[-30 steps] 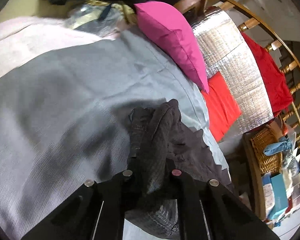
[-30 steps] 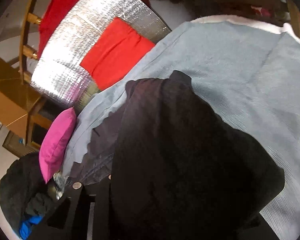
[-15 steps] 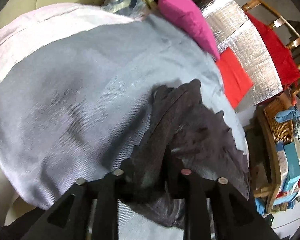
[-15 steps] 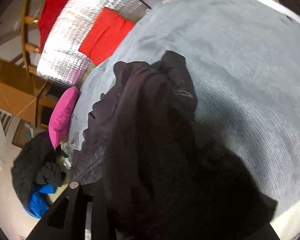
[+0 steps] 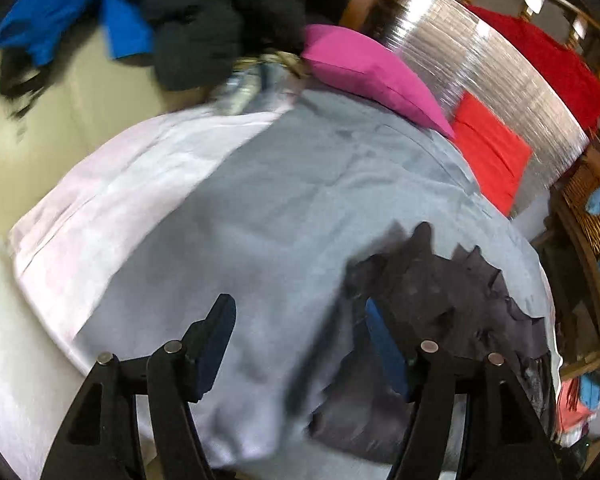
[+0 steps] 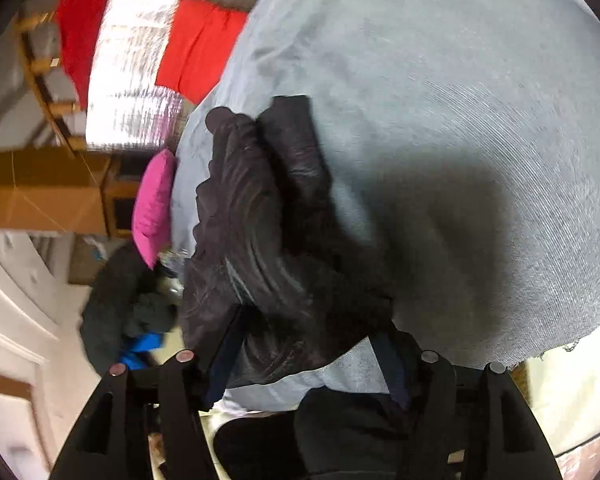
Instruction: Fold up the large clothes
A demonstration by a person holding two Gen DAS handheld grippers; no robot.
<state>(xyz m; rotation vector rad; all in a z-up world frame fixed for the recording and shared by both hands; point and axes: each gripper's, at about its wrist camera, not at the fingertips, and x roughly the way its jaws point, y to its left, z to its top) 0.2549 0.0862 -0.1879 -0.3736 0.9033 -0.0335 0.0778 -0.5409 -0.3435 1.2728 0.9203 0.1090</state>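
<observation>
matt dark cloth garment (image 5: 452, 320), shiny foil sheet (image 5: 480, 92)

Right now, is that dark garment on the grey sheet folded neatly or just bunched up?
Bunched up. The dark garment lies in a rumpled heap with ragged, uneven edges on the grey sheet, with no flat folded layers.

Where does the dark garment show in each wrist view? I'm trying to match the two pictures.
Left wrist: dark garment lies lower right on the grey sheet.
Right wrist: dark garment runs centre-left, down to the fingers.
Shared landmark: pink pillow.
</observation>
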